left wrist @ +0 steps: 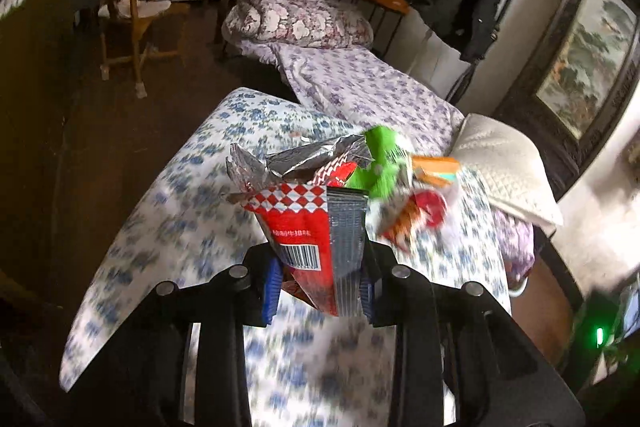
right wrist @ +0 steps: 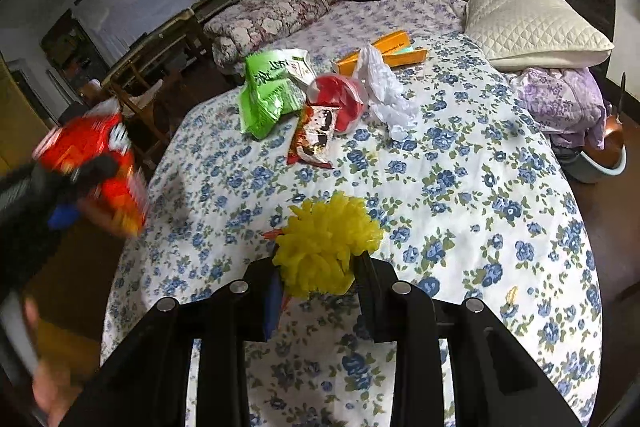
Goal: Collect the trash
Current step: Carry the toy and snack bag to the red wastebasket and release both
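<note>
A: Trash status, left gripper?

B: Clenched on a red snack bag. Both blue pads press the bag's lower end. The torn, foil-lined top stands open above the jaws. The bag is lifted clear of the bed. The sheet below it is blurred.

A: Right gripper?

B: Clenched on a yellow crumpled wrapper. The wrapper bulges above the jaws. A small orange scrap sticks out at its left side. What the scrap is cannot be told.

A: Remaining trash?

B: A cluster lies on the floral sheet beyond the right gripper, well apart from it:
- green bag, at the left;
- red round lid or cup, beside the green bag;
- small red-and-white wrapper, touching the red item's near edge;
- white crumpled paper, at the right;
- orange box, behind the paper.

A: Surroundings?

B: A white pillow lies at the bed's far right corner. A folded floral quilt lies on the far end of the bed. In the right wrist view, the left gripper with the red bag appears blurred at the left edge, beside the bed.
</note>
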The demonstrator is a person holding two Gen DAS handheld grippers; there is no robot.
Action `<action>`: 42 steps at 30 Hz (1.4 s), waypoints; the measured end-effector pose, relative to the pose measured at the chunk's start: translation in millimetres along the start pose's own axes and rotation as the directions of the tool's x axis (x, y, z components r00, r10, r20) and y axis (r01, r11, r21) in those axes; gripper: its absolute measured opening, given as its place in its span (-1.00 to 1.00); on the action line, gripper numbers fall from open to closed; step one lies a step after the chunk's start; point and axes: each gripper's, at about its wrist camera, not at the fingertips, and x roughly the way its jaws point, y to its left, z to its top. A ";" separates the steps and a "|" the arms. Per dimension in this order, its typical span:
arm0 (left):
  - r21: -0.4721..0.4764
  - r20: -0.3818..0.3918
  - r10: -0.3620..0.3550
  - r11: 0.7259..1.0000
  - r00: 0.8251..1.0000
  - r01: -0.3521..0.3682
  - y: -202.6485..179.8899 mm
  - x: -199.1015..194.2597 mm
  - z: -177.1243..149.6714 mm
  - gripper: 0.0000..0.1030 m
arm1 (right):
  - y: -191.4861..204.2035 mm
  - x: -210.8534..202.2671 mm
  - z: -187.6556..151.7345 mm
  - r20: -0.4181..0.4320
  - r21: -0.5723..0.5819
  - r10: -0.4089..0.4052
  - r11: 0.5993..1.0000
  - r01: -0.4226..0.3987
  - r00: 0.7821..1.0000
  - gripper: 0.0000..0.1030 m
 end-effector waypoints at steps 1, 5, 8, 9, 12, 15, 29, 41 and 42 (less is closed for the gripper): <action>0.005 -0.004 -0.008 1.000 1.000 0.008 -0.6 -8.7 -6.1 -0.37 | 0.7 -3.9 -1.4 0.010 -0.003 -0.001 1.000 0.001 1.000 -0.38; 0.026 -0.004 -0.017 1.000 1.000 0.017 -0.5 -33.3 -21.4 -0.37 | -0.6 -20.8 -7.3 0.053 -0.009 -0.013 1.000 0.014 0.999 -0.38; 0.037 0.003 -0.021 0.999 1.000 0.020 2.0 -47.7 -28.2 -0.37 | -7.7 -31.4 -11.5 0.072 0.018 -0.021 1.000 0.019 0.997 -0.38; 0.036 0.003 -0.024 0.999 1.000 0.024 3.0 -50.7 -28.9 -0.37 | -10.7 -35.0 -13.4 0.077 0.024 -0.022 1.000 0.020 0.997 -0.38; 0.036 0.005 -0.024 0.999 1.000 0.024 5.4 -56.2 -30.7 -0.37 | -17.2 -45.1 -17.4 0.093 0.038 -0.041 0.999 0.038 0.995 -0.38; 0.032 0.005 -0.035 0.999 0.999 0.035 6.3 -59.8 -29.6 -0.37 | -20.4 -62.2 -21.3 0.109 0.042 -0.033 0.999 0.028 0.993 -0.38; 0.313 -0.157 -0.242 0.907 0.957 0.281 -147.6 -59.4 -103.7 -0.37 | -174.7 -200.7 -107.2 0.103 0.110 -0.277 0.958 0.266 0.955 -0.38; 0.523 -0.530 -0.178 0.701 0.829 0.484 -363.3 1.7 -287.0 -0.37 | -348.0 -191.2 -232.3 -0.178 0.395 -0.354 0.829 0.396 0.918 -0.37; 0.522 -0.560 -0.149 0.701 0.815 0.486 -373.1 15.7 -303.3 -0.37 | -354.2 -186.3 -237.7 -0.192 0.406 -0.342 0.825 0.392 0.920 -0.37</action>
